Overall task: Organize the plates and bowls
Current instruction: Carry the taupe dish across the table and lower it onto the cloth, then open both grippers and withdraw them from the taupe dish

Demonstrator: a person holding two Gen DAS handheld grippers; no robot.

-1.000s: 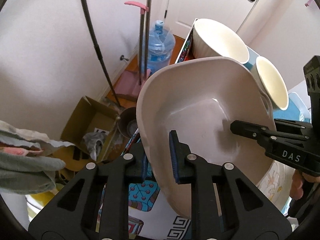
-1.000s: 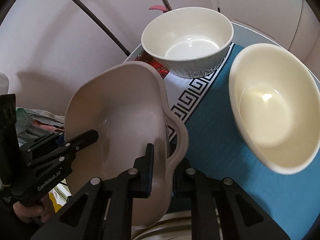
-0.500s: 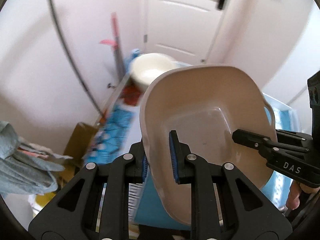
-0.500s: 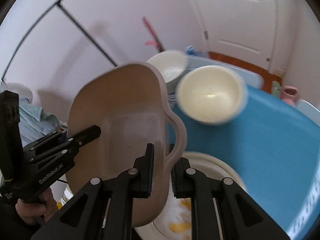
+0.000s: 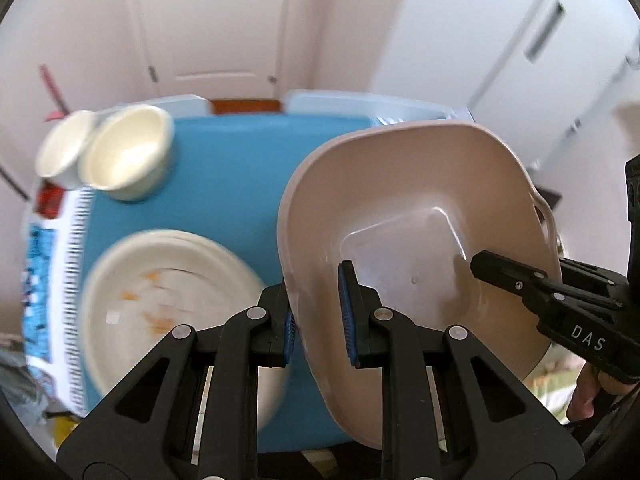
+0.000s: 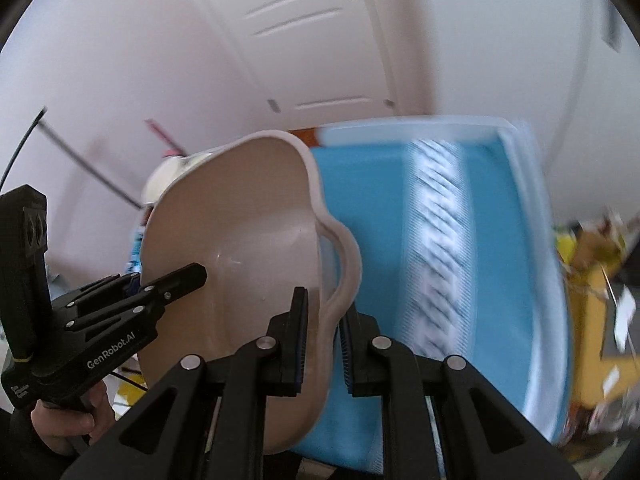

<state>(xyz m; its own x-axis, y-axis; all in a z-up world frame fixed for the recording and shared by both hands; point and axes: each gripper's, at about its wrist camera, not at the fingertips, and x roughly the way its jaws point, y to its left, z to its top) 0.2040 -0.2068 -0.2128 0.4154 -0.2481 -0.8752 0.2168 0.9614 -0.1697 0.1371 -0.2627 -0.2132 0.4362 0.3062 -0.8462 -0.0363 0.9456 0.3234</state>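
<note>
- left wrist view, upper left of the frame: two cream bowls (image 5: 124, 158) side by side, touching, on the blue cloth (image 5: 240, 168) that covers the table. both blurred.
- lower left: a stack of pale plates (image 5: 160, 292) on the same cloth, orange marks on the top one; heavily smeared, count cannot be told.
- bottom centre: left gripper (image 5: 318, 322) clenched on the near rim of the beige basin (image 5: 400, 216); one blue pad outside the wall, the other inside, both pressing on it.
- centre to right: the basin is held off the table, tilted, its hollow facing the camera. a cut-out handle shows at its far right edge.
- right edge: right gripper (image 5: 486, 266) reaches in over the opposite rim; a bit of the person's hand (image 5: 584, 394) shows under it.
- right wrist view, far left: the left gripper (image 6: 182, 278) seen side-on, clamped on the basin's far rim, with the holding hand (image 6: 68, 424) below.
- upper left of centre: a sliver of one cream bowl peeks above the basin (image 6: 232, 248) rim.
- bottom centre: right gripper (image 6: 324, 344) clenched on the basin's handle-side rim, pads either side of the wall.
- centre to right: blue cloth (image 6: 500, 260) with a white patterned band, blurred.
- background: a white door (image 6: 320, 40) and pale wall.
- far right: yellow clutter (image 6: 592, 280) beyond the table edge, too blurred to tell.
</note>
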